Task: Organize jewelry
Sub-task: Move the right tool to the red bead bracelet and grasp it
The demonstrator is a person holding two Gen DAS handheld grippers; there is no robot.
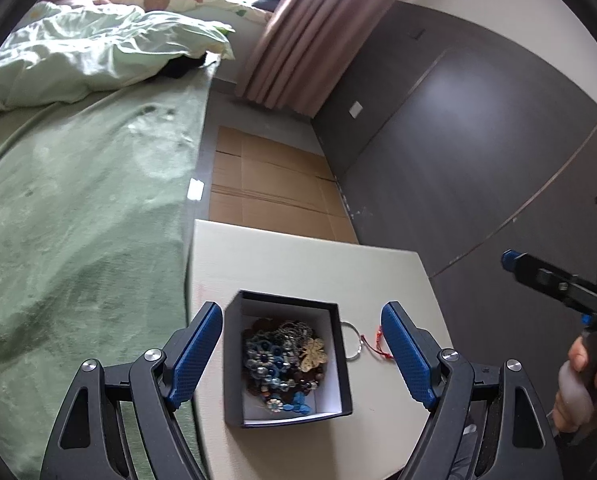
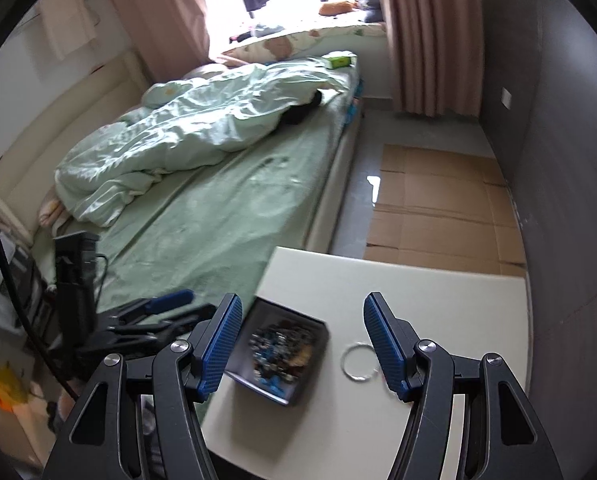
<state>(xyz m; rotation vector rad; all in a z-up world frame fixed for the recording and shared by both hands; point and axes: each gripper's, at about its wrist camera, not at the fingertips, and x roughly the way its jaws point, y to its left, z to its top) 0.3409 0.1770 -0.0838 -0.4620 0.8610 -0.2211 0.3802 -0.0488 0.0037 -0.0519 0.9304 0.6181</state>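
A black box [image 1: 234, 364] with a white lining sits on a cream table [image 1: 306, 256]. It holds a pile of beaded and flower-shaped jewelry [image 1: 284, 360]. A silver ring bangle [image 1: 354, 342] and a red cord bracelet [image 1: 374, 340] lie on the table right of the box. My left gripper [image 1: 302, 352] is open, above the box. In the right wrist view the box [image 2: 318, 364] and the bangle [image 2: 358, 362] lie between the fingers of my open, empty right gripper [image 2: 303, 344], which hovers above them. The right gripper also shows in the left wrist view [image 1: 510, 260].
A bed with a green sheet [image 1: 78, 220] and a rumpled duvet [image 1: 98, 52] borders the table's left side. Flattened cardboard [image 1: 274, 184] lies on the floor beyond the table. A grey wardrobe wall [image 1: 478, 140] stands to the right. Pink curtains [image 1: 306, 32] hang at the back.
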